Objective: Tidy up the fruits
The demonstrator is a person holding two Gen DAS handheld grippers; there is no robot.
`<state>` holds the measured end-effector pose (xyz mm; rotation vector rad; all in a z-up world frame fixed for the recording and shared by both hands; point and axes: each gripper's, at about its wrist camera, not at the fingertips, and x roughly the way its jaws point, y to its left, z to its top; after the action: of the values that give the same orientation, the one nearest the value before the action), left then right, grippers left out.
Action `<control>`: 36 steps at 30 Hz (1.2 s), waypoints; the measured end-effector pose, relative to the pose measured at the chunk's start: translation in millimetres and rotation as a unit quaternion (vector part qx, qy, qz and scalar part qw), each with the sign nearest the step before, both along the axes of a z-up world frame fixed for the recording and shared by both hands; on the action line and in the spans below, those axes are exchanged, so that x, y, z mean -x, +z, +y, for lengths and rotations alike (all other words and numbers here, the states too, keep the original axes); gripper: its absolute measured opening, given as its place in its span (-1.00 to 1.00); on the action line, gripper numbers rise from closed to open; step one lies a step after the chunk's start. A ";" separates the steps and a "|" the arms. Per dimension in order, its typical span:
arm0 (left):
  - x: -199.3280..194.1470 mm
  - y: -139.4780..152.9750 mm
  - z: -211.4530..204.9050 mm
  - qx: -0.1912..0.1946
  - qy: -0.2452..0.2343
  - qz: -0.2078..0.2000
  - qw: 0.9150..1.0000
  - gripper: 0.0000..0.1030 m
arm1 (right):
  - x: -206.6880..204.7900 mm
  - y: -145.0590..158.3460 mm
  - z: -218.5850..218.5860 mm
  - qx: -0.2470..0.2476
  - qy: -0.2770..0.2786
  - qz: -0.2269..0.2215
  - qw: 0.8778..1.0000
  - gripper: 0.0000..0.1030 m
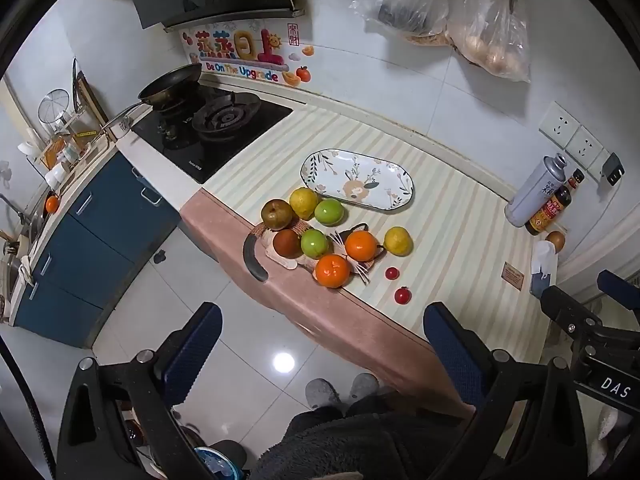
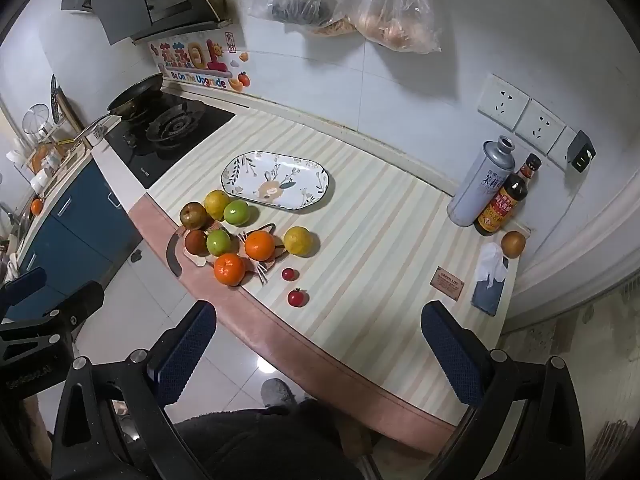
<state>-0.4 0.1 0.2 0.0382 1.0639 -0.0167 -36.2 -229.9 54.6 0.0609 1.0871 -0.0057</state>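
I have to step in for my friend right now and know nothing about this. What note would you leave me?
Left tool: open, empty, held over the counter edge.
Right tool: open, empty, same.
Fruits: oranges, green, yellow and brown ones clustered by the counter edge; two small red ones apart.
Plate: behind them, bare.
Done: nothing.
Left: all the sorting.

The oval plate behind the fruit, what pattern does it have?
The plate is white with a dark rim, leafy sprigs and a tan flower; the right wrist view shows it best.
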 end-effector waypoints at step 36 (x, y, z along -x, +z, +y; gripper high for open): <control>-6.8 10.3 0.2 0.015 0.000 0.001 1.000 1.00 | -6.9 11.0 8.4 0.010 -0.002 -0.015 1.000 1.00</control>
<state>6.4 0.3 10.5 0.0106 1.0654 -0.0320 -29.3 -221.5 65.6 0.0455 1.0566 -0.0184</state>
